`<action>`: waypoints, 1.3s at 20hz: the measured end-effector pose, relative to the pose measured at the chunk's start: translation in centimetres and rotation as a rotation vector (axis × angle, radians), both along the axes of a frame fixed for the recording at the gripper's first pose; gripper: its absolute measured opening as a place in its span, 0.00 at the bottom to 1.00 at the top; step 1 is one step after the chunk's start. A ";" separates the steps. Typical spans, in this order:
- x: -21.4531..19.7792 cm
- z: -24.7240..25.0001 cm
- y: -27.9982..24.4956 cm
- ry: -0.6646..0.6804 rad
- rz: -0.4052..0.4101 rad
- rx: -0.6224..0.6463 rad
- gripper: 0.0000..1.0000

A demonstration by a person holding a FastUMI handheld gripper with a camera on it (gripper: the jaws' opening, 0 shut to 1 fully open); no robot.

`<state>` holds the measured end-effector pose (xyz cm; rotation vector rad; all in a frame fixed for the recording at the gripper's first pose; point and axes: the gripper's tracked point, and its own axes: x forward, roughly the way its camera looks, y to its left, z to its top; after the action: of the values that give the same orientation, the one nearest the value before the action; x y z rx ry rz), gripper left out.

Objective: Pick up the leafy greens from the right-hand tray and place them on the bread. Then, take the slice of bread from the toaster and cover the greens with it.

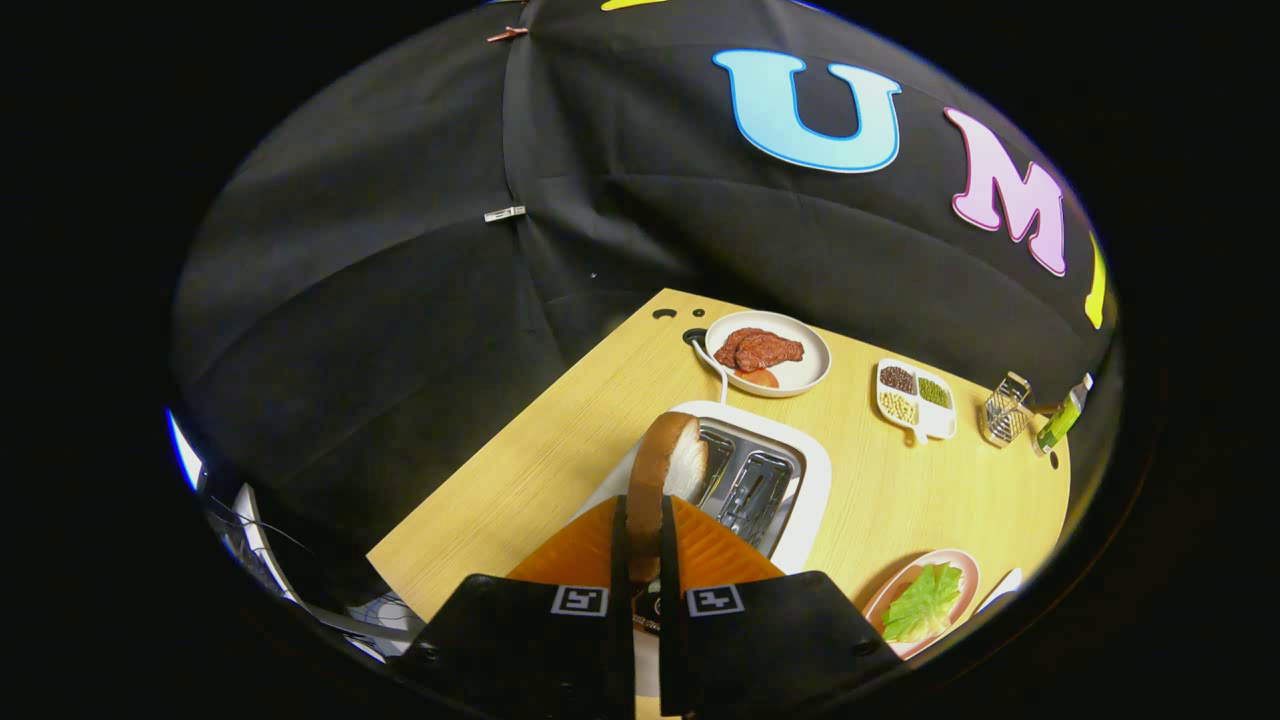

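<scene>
The black two-finger gripper [640, 560] has its jaws clamped on a brown-crusted slice of bread [668, 470], held on edge just above the white two-slot toaster [760, 480]. To the right, beside the fingers, a crinkled green lettuce leaf [922, 603] lies on a pink plate [905, 580]. To do this well, I'd lift the slice clear, keep the grip steady, then carry it over the leaf and lay it flat. Farther off sits a white plate of red meat [768, 352].
</scene>
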<state>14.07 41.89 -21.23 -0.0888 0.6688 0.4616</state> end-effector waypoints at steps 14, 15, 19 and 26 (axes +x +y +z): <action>2.8 11.3 -8.7 -0.134 -0.034 0.135 0.11; 2.8 11.8 -9.9 -0.136 -0.048 0.152 0.12; 3.3 11.6 -16.1 -0.133 -0.115 0.155 0.11; 2.0 6.5 -27.0 -0.045 -0.290 0.166 0.12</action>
<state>16.04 14.93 -14.73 0.1530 0.5859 0.2339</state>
